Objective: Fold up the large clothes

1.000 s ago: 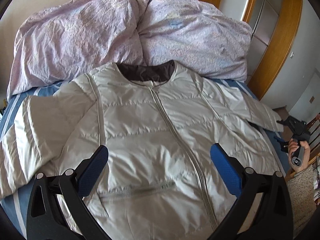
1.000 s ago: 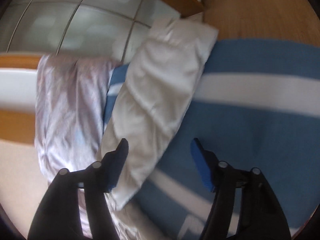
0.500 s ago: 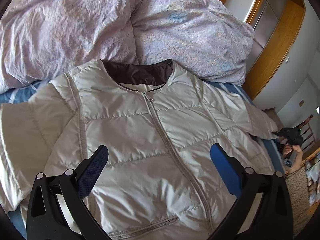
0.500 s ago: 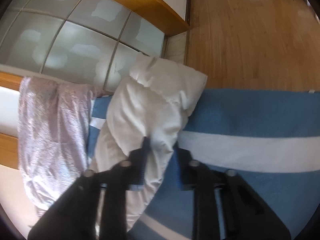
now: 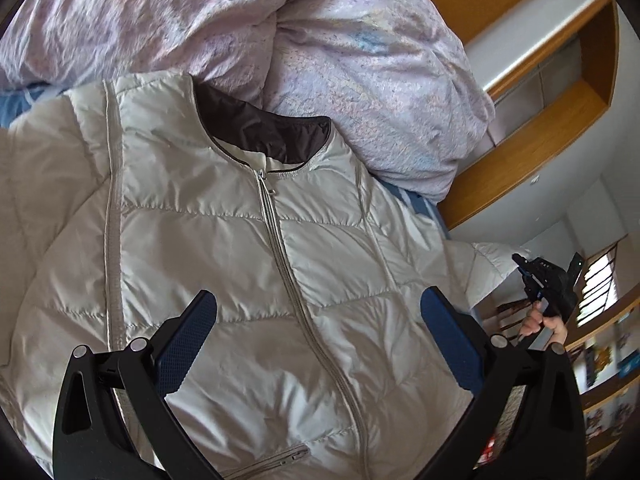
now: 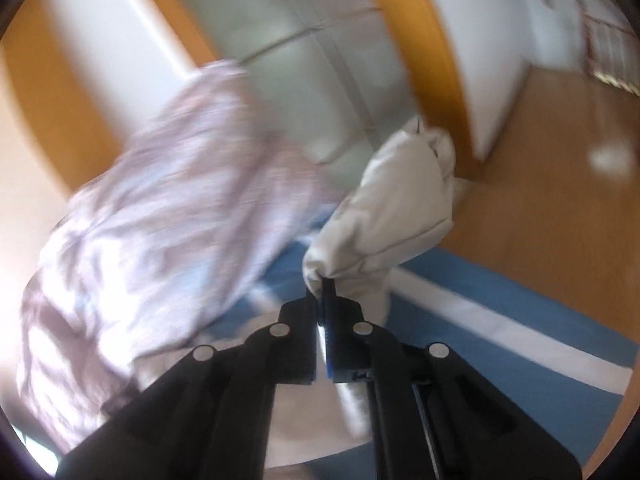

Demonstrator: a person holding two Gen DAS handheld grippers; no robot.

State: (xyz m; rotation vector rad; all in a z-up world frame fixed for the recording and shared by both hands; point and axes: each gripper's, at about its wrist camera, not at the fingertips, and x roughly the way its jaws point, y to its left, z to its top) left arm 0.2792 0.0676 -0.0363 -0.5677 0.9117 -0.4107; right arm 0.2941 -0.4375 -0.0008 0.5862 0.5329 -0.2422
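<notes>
Jacket (image 5: 224, 240) first: we see a pale quilted puffer jacket spread front-up on the bed, zipped to the neck, with a dark lining showing at the collar. At far left in the left wrist view, its one sleeve (image 5: 36, 208) lies out flat over the blue striped sheet (image 5: 16, 104). Above the collar we see a crumpled lilac duvet (image 5: 320, 40) heaped against the head of the bed, touching the jacket's shoulders.

Lower down, our left gripper (image 5: 318, 320) hangs over the chest of the jacket with its jaws wide apart and nothing between them; the blue pads (image 5: 188, 344) stand either side of the zip (image 5: 288, 264), clear of the fabric. A zipped pocket (image 5: 276, 458) shows near the bottom edge.

Moving right, the other sleeve (image 5: 486, 264) is raised off the bed edge. At far right our right gripper (image 5: 520, 260) has it pinched at the cuff end, with a hand (image 5: 548, 326) on the handle. Behind it we see a wooden wardrobe frame (image 5: 532, 152).

In the blurred right wrist view, the duvet (image 6: 168, 216) fills the left. At centre the right gripper (image 6: 326, 284) is clamped tight on the sleeve (image 6: 400, 208), which bunches upward beyond the fingertips. To the right lie the striped sheet (image 6: 500, 308) and a wooden floor (image 6: 560, 200).
</notes>
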